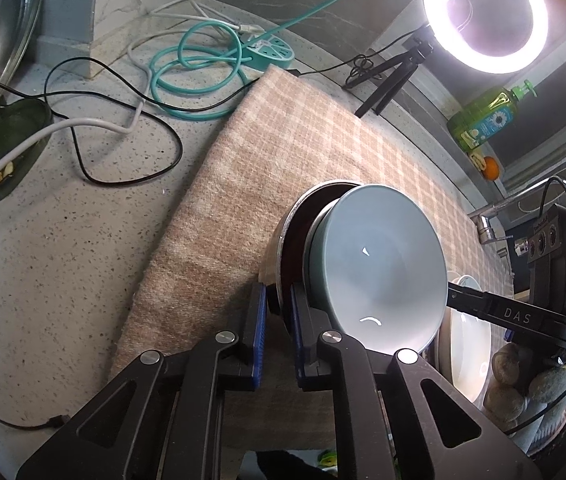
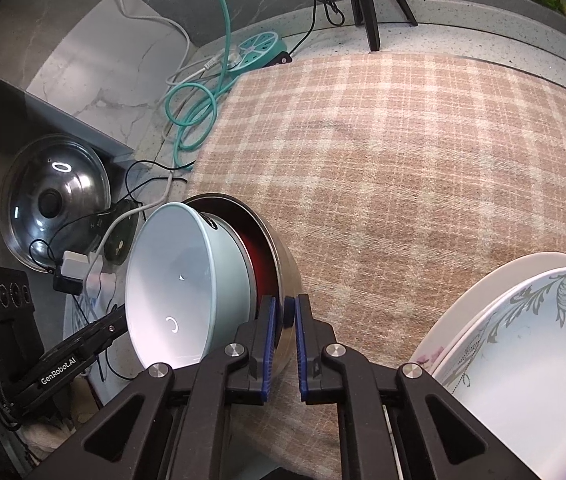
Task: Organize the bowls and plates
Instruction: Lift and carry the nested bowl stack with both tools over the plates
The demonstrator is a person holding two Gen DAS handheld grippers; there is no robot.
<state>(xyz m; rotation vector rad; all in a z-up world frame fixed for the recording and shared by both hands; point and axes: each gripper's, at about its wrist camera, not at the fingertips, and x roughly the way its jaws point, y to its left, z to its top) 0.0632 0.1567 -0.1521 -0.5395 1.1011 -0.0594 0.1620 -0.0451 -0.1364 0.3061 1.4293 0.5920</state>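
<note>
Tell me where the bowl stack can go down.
The checked beige cloth is bare between the teal power strip, the stack of pale blue bowl in steel bowl, and the white floral plates. The speckled counter left of it is crowded with cables and a glass lid.

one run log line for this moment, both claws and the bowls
left claw: shut on steel bowl rim | right claw: shut on opposite rim | blue bowl: nested inside | over: plaid cloth

Each gripper, left gripper [image 1: 274, 304] and right gripper [image 2: 283, 320], has black skeletal linkage arms with triangular cut-outs, silver pivot screws and ribbed blue jaw pads; lettering reads "DAS" and "GenRobot.AI"; a grey knit glove [image 1: 523, 380] covers the hand
</note>
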